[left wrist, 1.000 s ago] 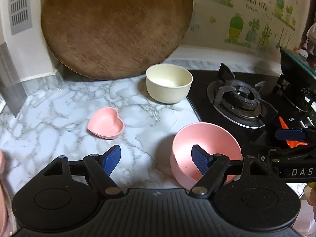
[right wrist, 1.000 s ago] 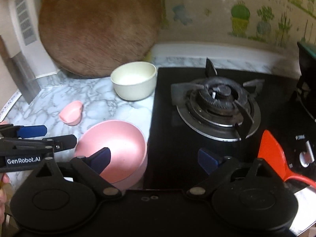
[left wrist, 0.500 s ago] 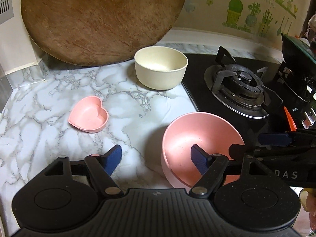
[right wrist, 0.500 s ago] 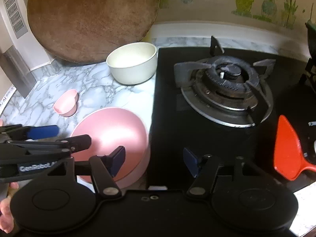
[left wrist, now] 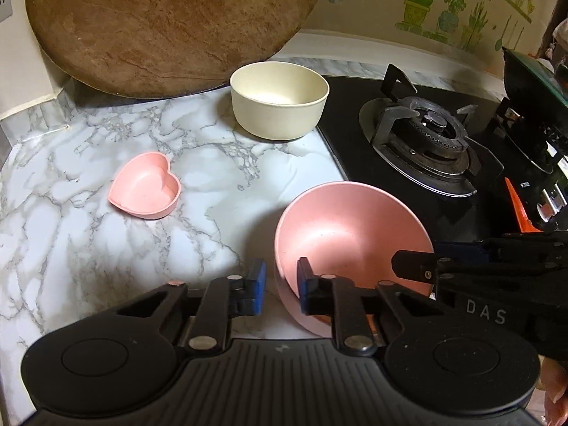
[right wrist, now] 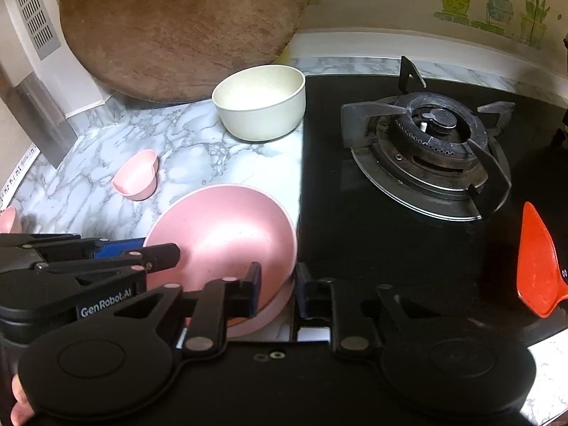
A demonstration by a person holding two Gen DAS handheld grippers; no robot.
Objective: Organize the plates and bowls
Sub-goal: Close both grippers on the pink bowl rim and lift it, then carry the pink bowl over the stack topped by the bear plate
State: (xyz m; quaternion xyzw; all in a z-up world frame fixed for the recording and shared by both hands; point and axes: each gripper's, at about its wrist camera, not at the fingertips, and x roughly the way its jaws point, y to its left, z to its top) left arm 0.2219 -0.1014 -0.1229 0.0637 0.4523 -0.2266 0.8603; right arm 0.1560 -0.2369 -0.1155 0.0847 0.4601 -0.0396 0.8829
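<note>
A large pink bowl (left wrist: pixel 349 234) stands near the front of the marble counter, beside the stove; it also shows in the right wrist view (right wrist: pixel 227 238). My left gripper (left wrist: pixel 282 285) is shut on its left rim. My right gripper (right wrist: pixel 277 293) is shut on its right rim. A cream bowl (left wrist: pixel 278 104) stands farther back, by the stove edge, and shows in the right wrist view (right wrist: pixel 261 101). A small pink heart-shaped dish (left wrist: pixel 145 184) lies to the left and shows in the right wrist view (right wrist: pixel 136 175).
A big round wooden board (left wrist: pixel 170 21) leans on the back wall. The black gas stove (left wrist: pixel 422 131) with its burner fills the right side. An orange spatula (right wrist: pixel 536 266) lies on the stove at right. Another pink item (right wrist: pixel 7 218) peeks in at far left.
Both grippers have closed from wide open onto opposite rims of the large pink bowl. Both cameras moved in closer to it.
</note>
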